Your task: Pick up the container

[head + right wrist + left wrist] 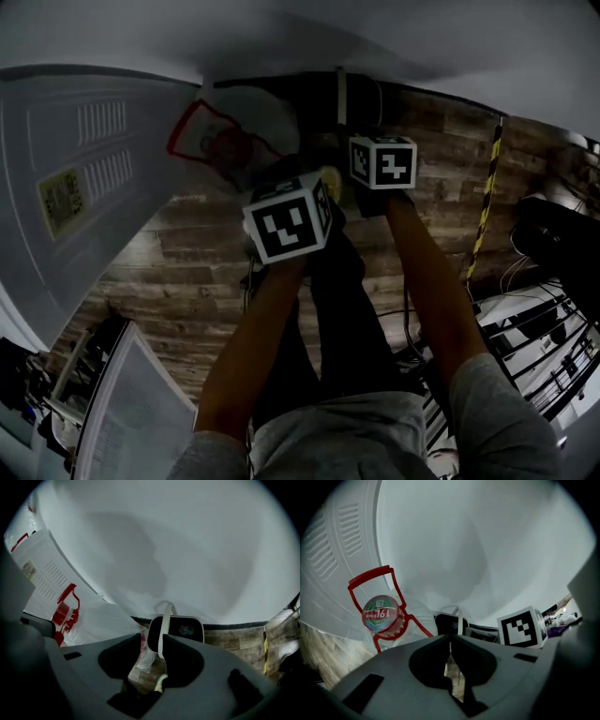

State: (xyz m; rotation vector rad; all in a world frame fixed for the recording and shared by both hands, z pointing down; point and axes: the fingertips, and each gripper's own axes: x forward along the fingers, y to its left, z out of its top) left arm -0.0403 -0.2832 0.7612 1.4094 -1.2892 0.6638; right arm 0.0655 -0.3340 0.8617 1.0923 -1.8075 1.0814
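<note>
Clear plastic with a red handle [369,577] and a red cap [380,615]: the container [246,117] lies on the wood floor [187,272] in the corner where a white vented panel [84,178] meets the wall [487,550], cap end turned toward the person. It is probably bulky, its thin walls likely to flex and slip under a squeeze, and whether it holds any liquid cannot be told. The stiff handle bar looks the surest place to take hold. The left gripper [451,638] has its jaws drawn together on nothing and points just right of the cap. The right gripper [152,639] has its jaws spread with nothing clamped and faces a black box [180,629] with a white strap against the wall. Room is tight behind and to the left of the container. The floor on the person's side is open, with cables [544,319] well off to the right.
</note>
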